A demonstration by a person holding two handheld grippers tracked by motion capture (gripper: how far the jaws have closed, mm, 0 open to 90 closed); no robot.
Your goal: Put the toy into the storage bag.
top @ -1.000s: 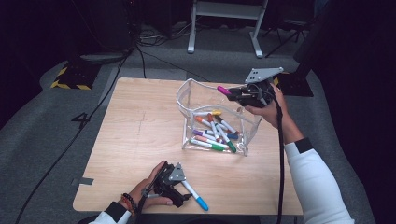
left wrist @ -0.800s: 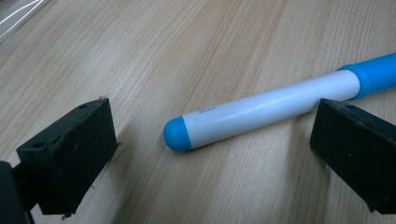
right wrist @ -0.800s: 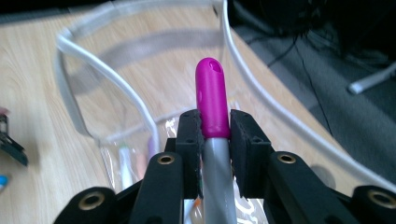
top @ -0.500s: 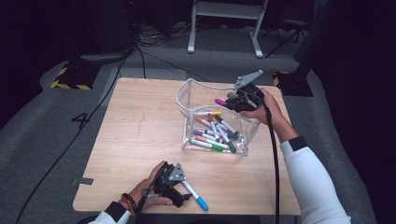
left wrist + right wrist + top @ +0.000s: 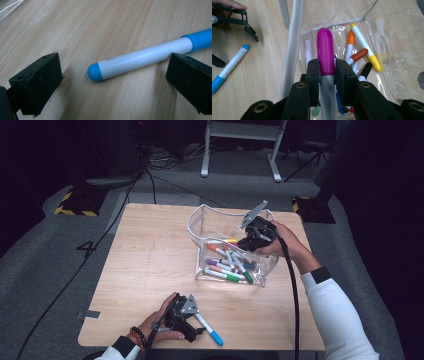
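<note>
Magenta-capped marker (image 5: 325,56) sits pinched between the jaws of the right gripper (image 5: 326,67), its grey barrel running back toward the camera and its cap pointing over the open mouth of the clear plastic pouch (image 5: 200,222). In the high view the right gripper (image 5: 252,240) hangs over the far end of that pouch, which lies on the wooden table (image 5: 150,250) with a heap of coloured markers (image 5: 230,265) inside; their exact count is hard to tell, though the right gripper view separates a yellow-capped one (image 5: 364,47), two orange-capped ones and a black-capped one (image 5: 365,71). One blue-capped marker (image 5: 147,56) lies alone on the table near the front edge. A line of tiny print runs along its white barrel, too small to read. The left gripper (image 5: 113,82) rests there with its jaws spread wide, one on either side of the marker's rounded blue end, neither touching it. No brand or label can be read on the pouch.
</note>
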